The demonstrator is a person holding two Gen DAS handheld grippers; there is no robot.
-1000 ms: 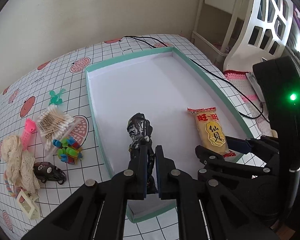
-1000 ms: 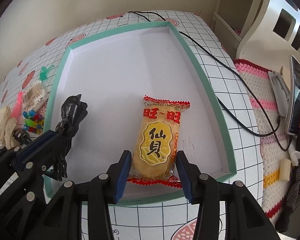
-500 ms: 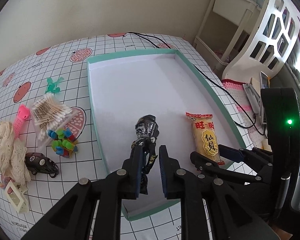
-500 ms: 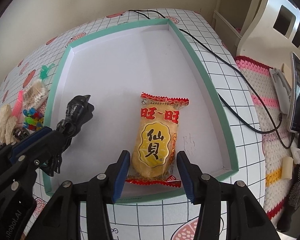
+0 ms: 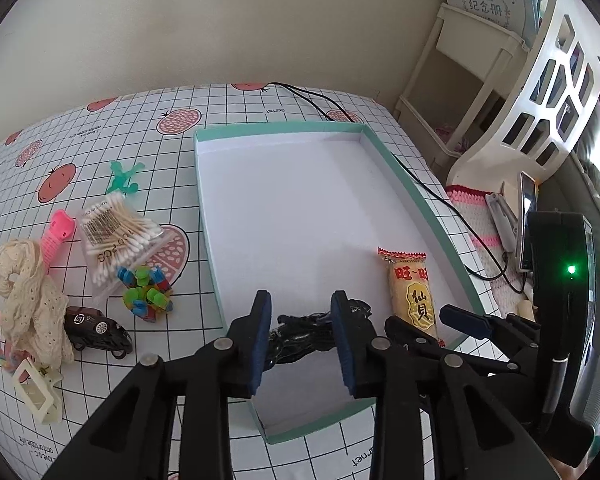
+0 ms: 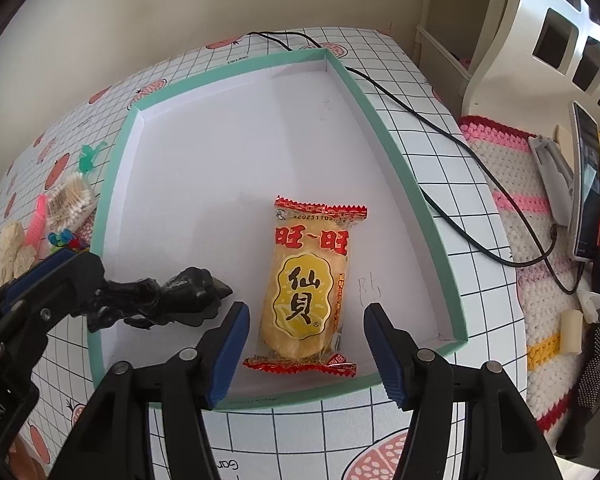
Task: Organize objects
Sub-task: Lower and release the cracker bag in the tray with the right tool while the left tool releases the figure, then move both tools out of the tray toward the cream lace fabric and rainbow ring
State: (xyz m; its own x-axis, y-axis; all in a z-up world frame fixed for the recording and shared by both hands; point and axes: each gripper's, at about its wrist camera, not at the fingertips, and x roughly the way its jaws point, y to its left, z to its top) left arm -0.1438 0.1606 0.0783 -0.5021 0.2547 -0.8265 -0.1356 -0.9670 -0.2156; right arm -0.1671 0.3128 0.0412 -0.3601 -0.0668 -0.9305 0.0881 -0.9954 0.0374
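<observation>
A shallow white tray with a teal rim [image 5: 209,240] [image 6: 108,184] lies on the checked tablecloth. A black figurine [image 5: 304,334] [image 6: 160,300] lies on its side on the tray floor near the front left corner. My left gripper [image 5: 300,312] is open, with its blue pads on either side of the figurine and apart from it. A yellow and red snack packet [image 5: 414,296] [image 6: 306,284] lies flat in the tray's front right part. My right gripper [image 6: 307,320] is open, its fingers straddling the packet's near end without touching it.
Left of the tray lie a bag of cotton swabs [image 5: 116,236], coloured blocks [image 5: 146,294], a black toy car [image 5: 98,326], a cream lace cloth [image 5: 24,288], a pink comb [image 5: 58,236] and a cream clip [image 5: 36,392]. A black cable [image 5: 440,196] runs along the tray's right side.
My left gripper has opened and let go of the black figurine, which has tipped from upright onto its side in the tray. The right fingers have spread a little wider around the packet.
</observation>
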